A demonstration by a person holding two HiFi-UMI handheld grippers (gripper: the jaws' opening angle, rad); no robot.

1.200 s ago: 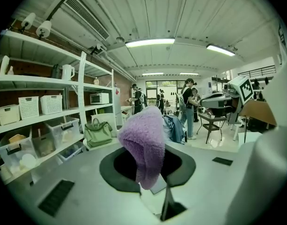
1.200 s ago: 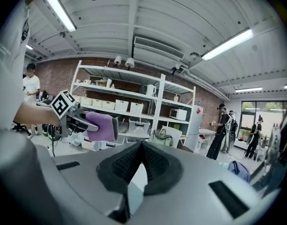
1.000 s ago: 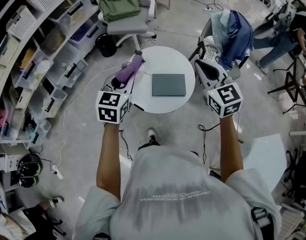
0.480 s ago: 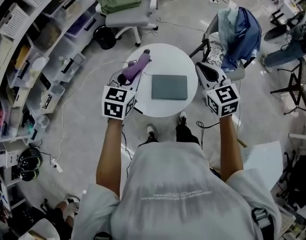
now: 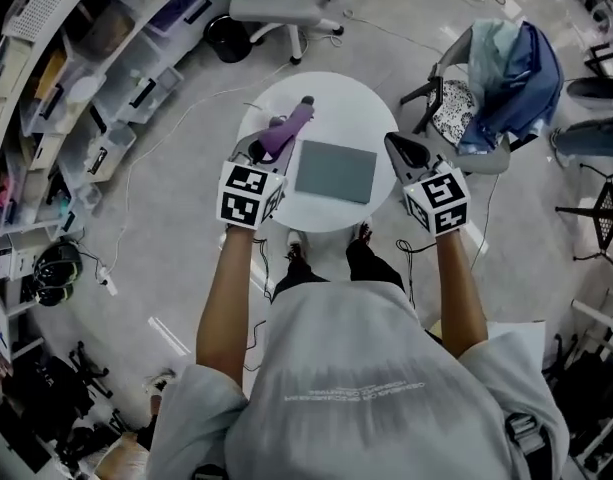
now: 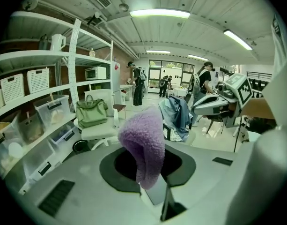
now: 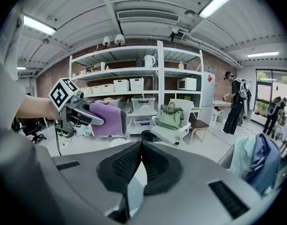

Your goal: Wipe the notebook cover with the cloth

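Note:
A grey notebook lies flat and closed on the small round white table. My left gripper hovers over the table's left part, just left of the notebook, shut on a fluffy purple cloth that sticks out past its jaws. In the left gripper view the cloth hangs over the jaws and hides the table. My right gripper is at the table's right edge, beside the notebook, shut with nothing in it; its jaws touch. The right gripper view shows the cloth held by the left gripper.
A white office chair with a green bag stands beyond the table. A chair draped with blue clothes stands at the right. Shelves with plastic bins line the left side. A black bin sits near the shelves. People stand far off.
Both grippers have come forward over the table. The left one, still holding the cloth, is now closer to the notebook's left edge. The person has stepped up to the table.

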